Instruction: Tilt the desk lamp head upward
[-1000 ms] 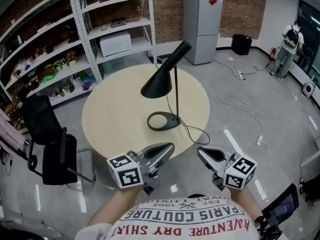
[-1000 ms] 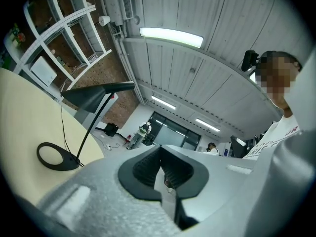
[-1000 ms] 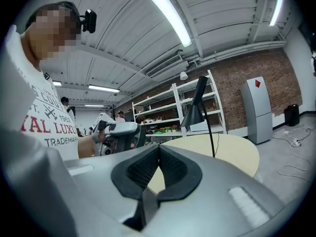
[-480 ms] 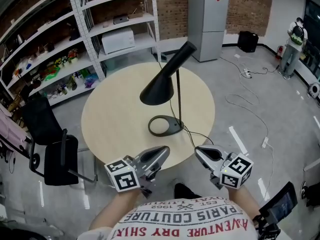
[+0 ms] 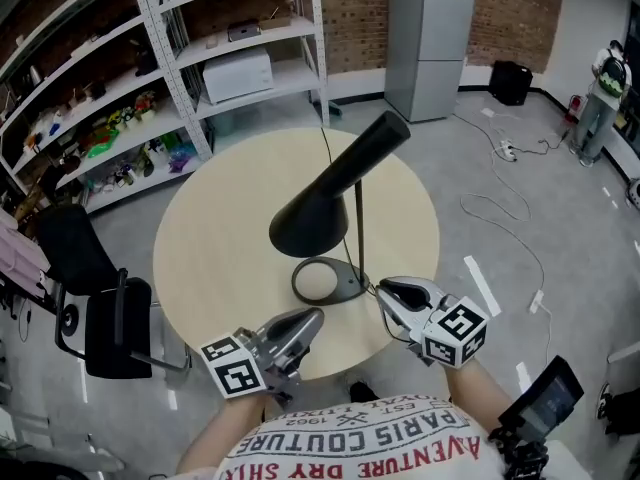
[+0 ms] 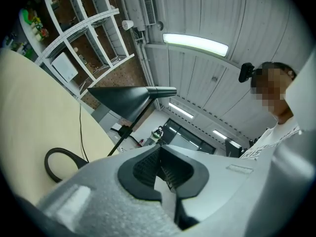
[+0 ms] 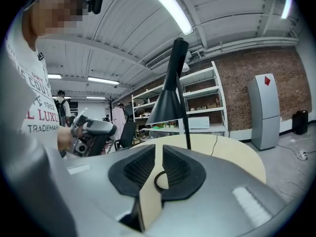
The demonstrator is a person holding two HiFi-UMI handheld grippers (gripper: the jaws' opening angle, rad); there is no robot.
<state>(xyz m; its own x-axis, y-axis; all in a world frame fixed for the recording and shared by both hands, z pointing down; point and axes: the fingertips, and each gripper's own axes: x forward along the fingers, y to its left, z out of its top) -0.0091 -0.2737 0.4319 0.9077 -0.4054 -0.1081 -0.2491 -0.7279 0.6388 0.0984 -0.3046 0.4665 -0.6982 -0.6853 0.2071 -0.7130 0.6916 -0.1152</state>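
A black desk lamp stands on the round beige table (image 5: 215, 233). Its cone head (image 5: 312, 216) slopes down to the left, above the ring base (image 5: 322, 280) and thin pole (image 5: 358, 233). My left gripper (image 5: 308, 320) is shut and empty over the table's near edge, left of the base. The right gripper (image 5: 386, 292) hovers just right of the base; its jaws have just been opening, and nothing is between them. In the left gripper view the lamp head (image 6: 123, 100) is ahead and above the shut gripper (image 6: 160, 169). In the right gripper view the lamp head (image 7: 168, 107) rises beyond the parted gripper (image 7: 159, 164).
The lamp's cord (image 5: 328, 153) runs across the table to the far edge. A black chair (image 5: 95, 298) stands left of the table. Metal shelves (image 5: 200, 68) with a microwave (image 5: 238, 73) and a grey fridge (image 5: 430, 38) line the back. A person (image 5: 605, 88) stands far right.
Both grippers have moved forward over the table's near edge toward the lamp base. The right jaws have parted a little; the left stays shut. The lamp has not moved.
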